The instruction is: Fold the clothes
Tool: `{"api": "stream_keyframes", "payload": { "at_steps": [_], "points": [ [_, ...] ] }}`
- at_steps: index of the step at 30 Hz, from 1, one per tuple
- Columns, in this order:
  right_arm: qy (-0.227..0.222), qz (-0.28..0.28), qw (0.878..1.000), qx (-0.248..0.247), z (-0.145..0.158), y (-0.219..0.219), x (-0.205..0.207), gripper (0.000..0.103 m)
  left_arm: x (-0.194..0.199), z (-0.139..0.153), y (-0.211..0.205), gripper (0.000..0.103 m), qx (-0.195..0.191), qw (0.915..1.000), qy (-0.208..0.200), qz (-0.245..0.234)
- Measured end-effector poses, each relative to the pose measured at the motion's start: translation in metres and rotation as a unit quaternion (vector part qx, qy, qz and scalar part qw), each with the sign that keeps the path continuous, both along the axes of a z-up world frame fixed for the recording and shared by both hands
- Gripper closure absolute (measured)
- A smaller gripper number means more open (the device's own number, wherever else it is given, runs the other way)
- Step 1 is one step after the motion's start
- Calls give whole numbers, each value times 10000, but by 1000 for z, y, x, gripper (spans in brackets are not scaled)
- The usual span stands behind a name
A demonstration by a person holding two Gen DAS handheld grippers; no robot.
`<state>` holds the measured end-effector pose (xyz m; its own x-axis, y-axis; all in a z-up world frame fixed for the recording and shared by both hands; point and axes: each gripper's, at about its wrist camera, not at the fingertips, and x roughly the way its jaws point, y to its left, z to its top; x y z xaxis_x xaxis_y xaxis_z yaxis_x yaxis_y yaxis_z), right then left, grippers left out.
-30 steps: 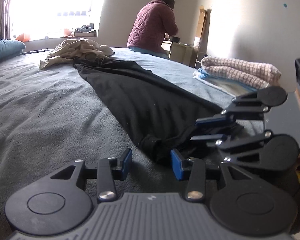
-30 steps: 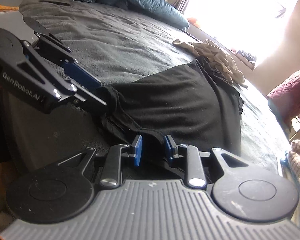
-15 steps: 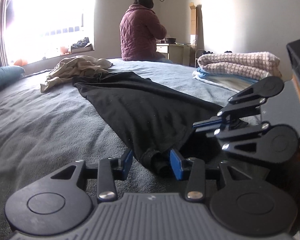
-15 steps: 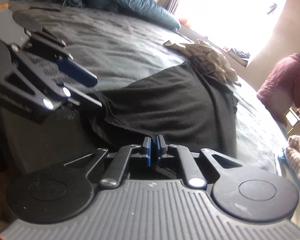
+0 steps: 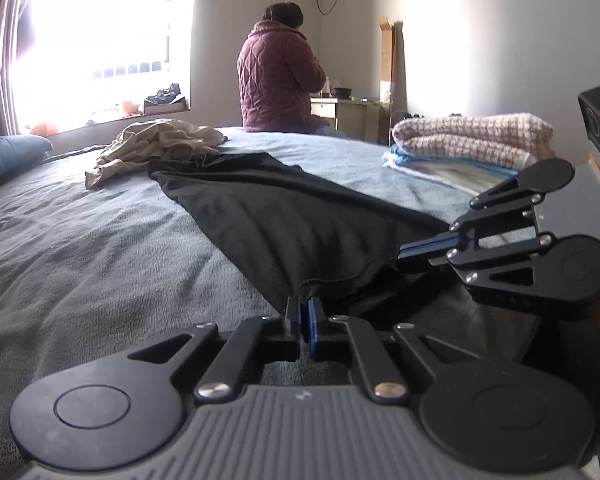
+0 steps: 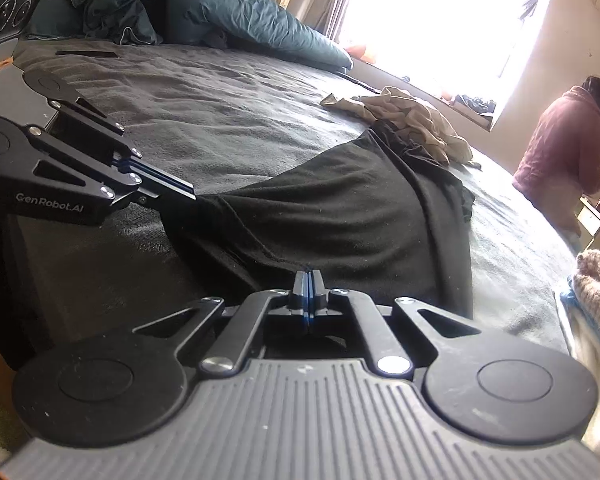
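Note:
A black garment (image 5: 284, 216) lies stretched along the grey bed (image 5: 80, 248), its near hem toward me. My left gripper (image 5: 304, 307) is shut on the hem's left corner. My right gripper (image 6: 309, 280) is shut on the hem further right, where the black garment (image 6: 340, 208) rises slightly off the bed. In the left wrist view the right gripper (image 5: 404, 254) reaches in from the right. In the right wrist view the left gripper (image 6: 190, 194) comes in from the left, pinching the cloth's corner. The far end of the garment runs under a beige heap.
A crumpled beige garment (image 5: 156, 146) lies at the far end of the bed. Folded knit and blue cloths (image 5: 468, 144) are stacked on the right. A person in a maroon jacket (image 5: 278, 80) sits at the far edge. Teal bedding (image 6: 228, 16) is heaped left.
My left gripper went from open around the bunched hem to shut on it. The right gripper closed half a second earlier. The hem is now pulled taut between them.

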<state>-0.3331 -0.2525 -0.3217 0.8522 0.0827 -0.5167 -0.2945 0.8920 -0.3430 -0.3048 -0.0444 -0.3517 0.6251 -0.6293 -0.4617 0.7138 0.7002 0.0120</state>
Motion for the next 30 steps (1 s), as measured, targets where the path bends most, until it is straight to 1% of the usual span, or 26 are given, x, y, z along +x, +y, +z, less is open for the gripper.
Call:
{"api": "stream_keyframes", "payload": {
  "at_steps": [2, 6, 9, 13, 16, 20, 25, 26, 27, 28, 29, 30],
  "points": [
    [30, -9, 10000, -61, -3, 1, 0, 103, -1, -2, 1, 99, 15, 10000, -5, -31],
    [49, 164, 9997, -162, -3, 7, -2, 102, -2, -6, 4, 99, 1, 10000, 14, -14],
    [3, 326, 9975, -623, -8, 17, -3, 102, -1, -6, 6, 99, -90, 10000, 35, 18],
    [-70, 470, 9907, -1275, -14, 29, 0, 100, -2, -5, 8, 99, -164, 9999, -4, 21],
    [-64, 528, 9848, -1653, -21, 35, 3, 95, -1, -6, 10, 99, -213, 9998, 4, 19],
    [-112, 522, 9791, -1963, -26, 39, 2, 84, -1, -7, 12, 99, -278, 9996, 14, 16],
    [-132, 471, 9808, -1888, -28, 39, 10, 82, -2, -9, 12, 99, -332, 9994, 21, 2],
    [-153, 450, 9824, -1804, -28, 39, 14, 85, -2, -9, 12, 99, -331, 9995, 11, 14],
    [-175, 385, 9852, -1663, -28, 37, 18, 85, -2, -9, 12, 99, -326, 9995, -2, 26],
    [-196, 316, 9877, -1517, -27, 36, 21, 99, -3, -9, 12, 99, -323, 9995, -12, 34],
    [-300, 260, 9899, -1364, -22, 34, 21, 103, -3, -8, 13, 100, -330, 9994, -33, 44],
    [-412, 205, 9916, -1209, -18, 33, 20, 103, -4, -7, 15, 100, -343, 9994, -49, 42]
  ]
}}
